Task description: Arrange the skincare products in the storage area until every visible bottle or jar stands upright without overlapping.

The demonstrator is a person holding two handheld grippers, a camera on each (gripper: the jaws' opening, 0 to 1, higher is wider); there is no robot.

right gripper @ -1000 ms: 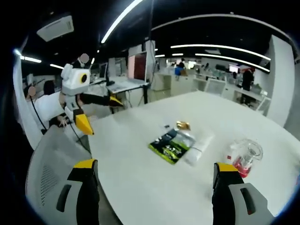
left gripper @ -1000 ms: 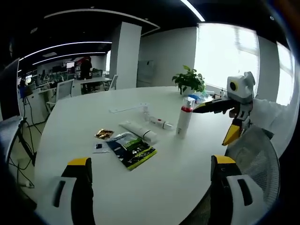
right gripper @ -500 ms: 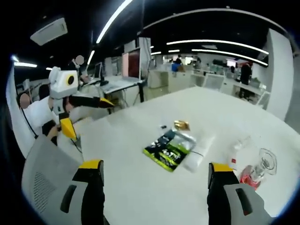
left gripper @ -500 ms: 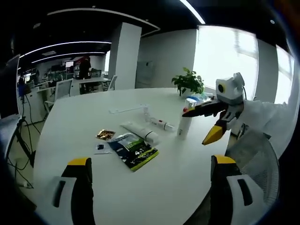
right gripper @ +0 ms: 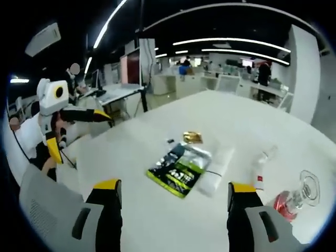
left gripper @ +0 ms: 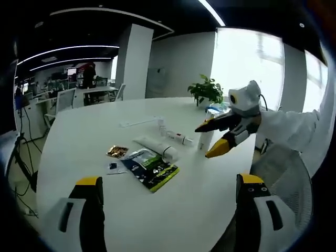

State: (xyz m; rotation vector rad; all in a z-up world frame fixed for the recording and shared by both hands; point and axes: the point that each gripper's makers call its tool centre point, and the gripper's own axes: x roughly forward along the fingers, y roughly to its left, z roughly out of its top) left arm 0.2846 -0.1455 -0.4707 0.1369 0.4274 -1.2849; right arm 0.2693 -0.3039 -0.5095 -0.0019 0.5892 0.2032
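Over the last second my right gripper (left gripper: pixel 216 137) has swung in across the table (left gripper: pixel 94 131) and dropped toward the upright bottle (left gripper: pixel 206 137). In the left gripper view its yellow-tipped jaws now stand spread right at that bottle, with nothing between them. I read this as the approach to the products, with no grasp made yet.

In the right gripper view my own jaws rise wide apart and empty. Ahead of them and a little to the right, the white tube (right gripper: pixel 216 170) lies flat, touching the green-and-black sachet (right gripper: pixel 178 170), which overlaps it. A small gold packet (right gripper: pixel 192 137) sits just beyond the sachet. Farther right a slim white bottle (right gripper: pixel 258 168) lies on its side. The bottle with the red band (right gripper: pixel 294 195) appears at the far right, close beside my right jaw, distorted by the lens.

My left gripper (right gripper: pixel 58 123) hangs well off to the left, past the table edge, its jaws open and holding nothing. From its own view the tube, sachet and packet lie ahead, roughly centred between its jaws but well apart from them.

Judging by how things lie, the tube and the slim bottle have yet to be stood up.
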